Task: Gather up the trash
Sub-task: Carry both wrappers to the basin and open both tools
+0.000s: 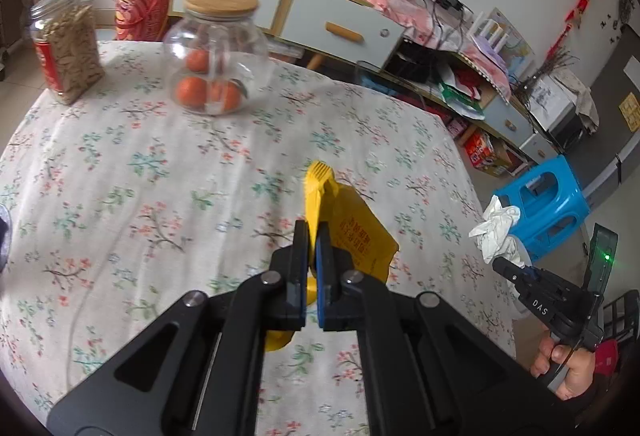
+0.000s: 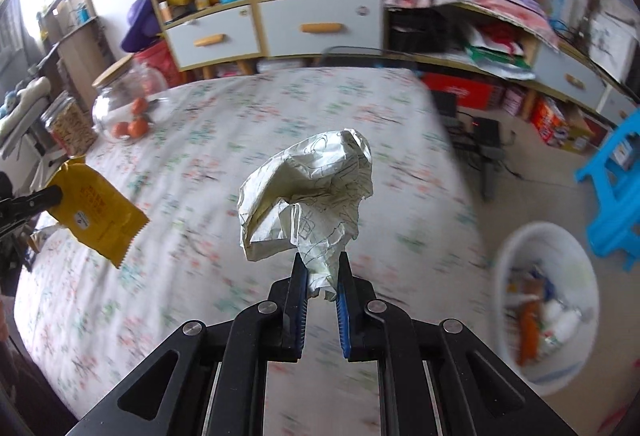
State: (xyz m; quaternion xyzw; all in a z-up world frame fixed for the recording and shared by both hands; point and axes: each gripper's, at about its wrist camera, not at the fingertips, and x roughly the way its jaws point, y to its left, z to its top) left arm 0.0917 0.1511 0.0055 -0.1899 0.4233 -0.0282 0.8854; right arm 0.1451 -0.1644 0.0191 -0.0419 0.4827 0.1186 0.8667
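Note:
My left gripper (image 1: 312, 236) is shut on a yellow snack wrapper (image 1: 356, 232), lifted above the floral tablecloth (image 1: 140, 163); that wrapper (image 2: 96, 215) also shows at the left of the right wrist view, pinched by the left gripper (image 2: 54, 197). My right gripper (image 2: 322, 264) is shut on a crumpled white paper ball (image 2: 308, 191) that stands up from the pads. In the left wrist view the paper ball (image 1: 498, 232) hangs past the table's right edge, with the right gripper (image 1: 504, 264) held by a hand (image 1: 568, 364). A white trash bin (image 2: 548, 304) with several items stands on the floor at lower right.
A glass jar of oranges (image 1: 214, 53) with a wooden lid and a plastic jar of snacks (image 1: 66, 43) stand at the table's far left. A blue plastic stool (image 1: 548, 203) stands on the floor to the right. Shelves and drawers line the back wall.

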